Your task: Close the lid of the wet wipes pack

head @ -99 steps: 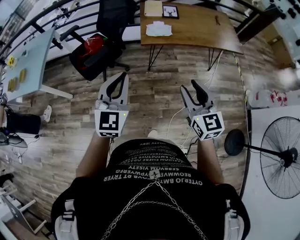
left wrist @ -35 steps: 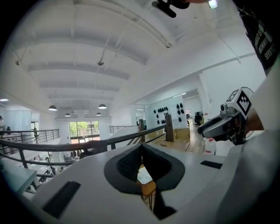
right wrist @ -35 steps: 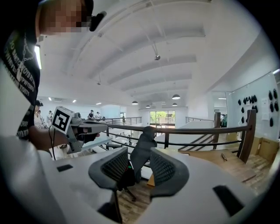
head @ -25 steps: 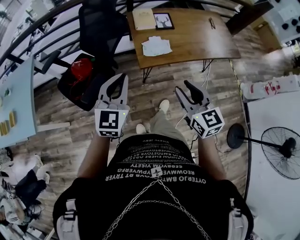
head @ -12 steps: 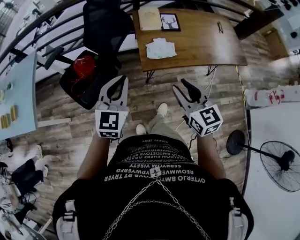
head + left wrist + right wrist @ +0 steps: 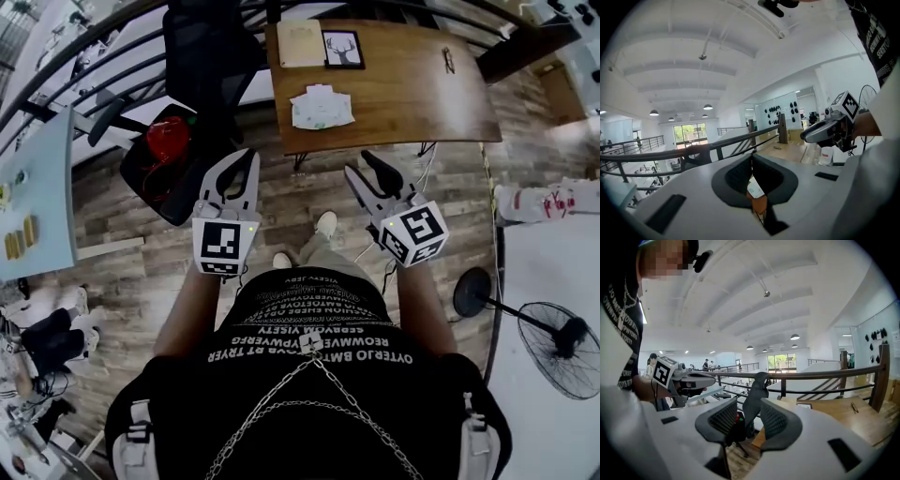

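Note:
The white wet wipes pack (image 6: 319,106) lies on the near left part of a wooden table (image 6: 412,94); its lid is too small to make out. Both grippers are held in the air over the floor, short of the table's near edge. My left gripper (image 6: 249,157) is shut with its tips touching and nothing in it. In the left gripper view (image 6: 751,159) a bit of the pack (image 6: 754,188) shows below the tips. My right gripper (image 6: 364,169) is open and empty, and in its own view (image 6: 743,416) the gap frames a black chair.
On the table also lie a notepad (image 6: 302,42), a framed deer picture (image 6: 342,47) and a pen (image 6: 448,59). A black office chair (image 6: 206,47) with a red object (image 6: 167,136) stands left of the table. A floor fan (image 6: 562,337) stands at the right, and a railing (image 6: 825,373) behind the table.
The table and the pack have come closer to both grippers as the person walks towards them. Neither gripper's jaws have changed.

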### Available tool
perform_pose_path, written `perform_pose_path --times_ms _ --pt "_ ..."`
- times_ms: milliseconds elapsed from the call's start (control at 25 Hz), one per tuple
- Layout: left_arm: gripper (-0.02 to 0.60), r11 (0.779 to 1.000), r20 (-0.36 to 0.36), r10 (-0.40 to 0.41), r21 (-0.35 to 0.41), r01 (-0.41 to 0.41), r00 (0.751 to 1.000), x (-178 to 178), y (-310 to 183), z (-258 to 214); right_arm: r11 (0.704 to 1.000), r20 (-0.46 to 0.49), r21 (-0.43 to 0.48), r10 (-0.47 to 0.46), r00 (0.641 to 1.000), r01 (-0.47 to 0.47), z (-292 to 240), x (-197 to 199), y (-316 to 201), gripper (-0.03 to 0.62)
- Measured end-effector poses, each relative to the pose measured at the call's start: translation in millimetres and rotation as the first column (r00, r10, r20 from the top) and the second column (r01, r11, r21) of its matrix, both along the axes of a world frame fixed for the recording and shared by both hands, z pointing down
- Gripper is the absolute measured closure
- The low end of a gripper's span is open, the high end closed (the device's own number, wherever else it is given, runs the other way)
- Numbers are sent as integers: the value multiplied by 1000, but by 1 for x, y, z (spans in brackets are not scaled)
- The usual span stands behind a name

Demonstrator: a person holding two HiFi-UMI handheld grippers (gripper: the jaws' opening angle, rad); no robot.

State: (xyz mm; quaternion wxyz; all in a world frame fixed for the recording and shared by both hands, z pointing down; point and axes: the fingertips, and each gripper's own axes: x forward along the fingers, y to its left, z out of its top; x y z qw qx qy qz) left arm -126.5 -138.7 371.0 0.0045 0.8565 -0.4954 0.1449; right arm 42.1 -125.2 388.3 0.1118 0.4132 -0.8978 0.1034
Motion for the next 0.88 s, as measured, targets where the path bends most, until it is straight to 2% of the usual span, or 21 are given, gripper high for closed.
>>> perform_pose_path --times_ms 280,880 --pt "554 1000 7 0 -21 0 1000 21 -37 10 1000 6 -8 -19 1000 19 4 13 -39 442" --pt "554 999 18 -39 -7 40 999 68 -106 1 998 19 2 -69 997 69 -4 57 -108 444"
